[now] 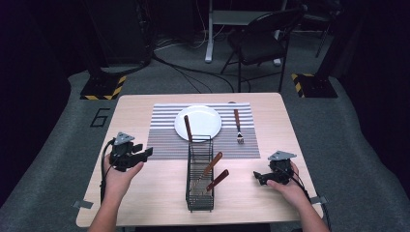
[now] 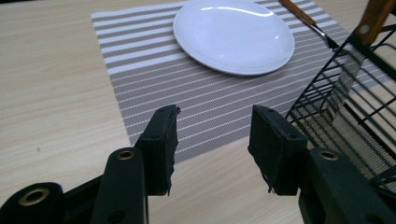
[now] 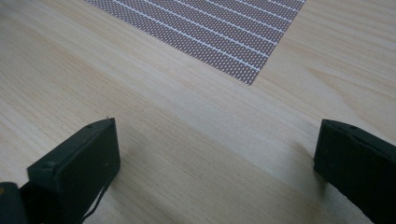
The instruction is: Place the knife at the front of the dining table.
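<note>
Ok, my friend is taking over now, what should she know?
Left gripper: open, holding nothing, left of the wire rack.
Right gripper: open, holding nothing, right of the rack.
Plate sits on the striped mat; a fork lies to the right of it.
Three wooden-handled utensils stand in the rack.
Probably left: move those beside the plate.

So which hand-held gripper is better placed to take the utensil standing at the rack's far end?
Left, probably: the left hand-held gripper is open, the utensil just beside it.
</note>
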The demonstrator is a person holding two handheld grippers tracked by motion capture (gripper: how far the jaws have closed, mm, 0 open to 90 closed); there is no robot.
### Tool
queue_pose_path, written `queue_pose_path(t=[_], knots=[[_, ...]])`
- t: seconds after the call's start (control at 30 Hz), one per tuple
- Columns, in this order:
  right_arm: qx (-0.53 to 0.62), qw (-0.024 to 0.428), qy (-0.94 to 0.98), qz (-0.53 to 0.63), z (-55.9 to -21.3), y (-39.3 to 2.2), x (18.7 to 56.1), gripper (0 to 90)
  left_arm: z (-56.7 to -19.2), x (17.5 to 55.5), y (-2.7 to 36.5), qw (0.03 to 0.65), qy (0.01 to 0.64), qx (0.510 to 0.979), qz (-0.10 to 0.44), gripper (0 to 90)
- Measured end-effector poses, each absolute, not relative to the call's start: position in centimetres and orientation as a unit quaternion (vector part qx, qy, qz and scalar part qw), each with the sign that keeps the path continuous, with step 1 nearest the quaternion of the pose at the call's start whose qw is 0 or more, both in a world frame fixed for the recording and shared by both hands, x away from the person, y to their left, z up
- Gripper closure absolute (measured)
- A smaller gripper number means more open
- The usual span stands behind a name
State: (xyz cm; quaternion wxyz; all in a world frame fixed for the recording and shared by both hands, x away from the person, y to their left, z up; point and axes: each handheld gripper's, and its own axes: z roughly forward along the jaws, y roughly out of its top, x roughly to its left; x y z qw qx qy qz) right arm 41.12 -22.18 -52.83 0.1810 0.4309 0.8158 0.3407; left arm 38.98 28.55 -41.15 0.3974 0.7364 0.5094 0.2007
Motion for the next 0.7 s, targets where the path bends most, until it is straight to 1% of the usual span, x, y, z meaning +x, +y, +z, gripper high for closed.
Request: queue_pose_path(t=[0.2,0.3,0.5,0.7], knots=[[0.431,0.181,0.816,0.341,-52.8,-22.2,41.1,0.0,-40.0,39.5,27.0,0.406,0.494,0.745,0.191,56.2],[0.431,0.181,0.816,0.341,-52.8,-22.2,41.1,0.0,-39.6,39.9,26.4,0.402,0.487,0.751,0.192,56.8],[0.431,0.181,0.816,0.341,-52.8,-22.2,41.1,0.0,-38.6,40.3,24.8,0.418,0.473,0.754,0.18,58.7],[0.43,0.18,0.816,0.341,-52.8,-22.2,41.1,0.0,-37.8,40.6,22.9,0.42,0.443,0.773,0.173,61.8]])
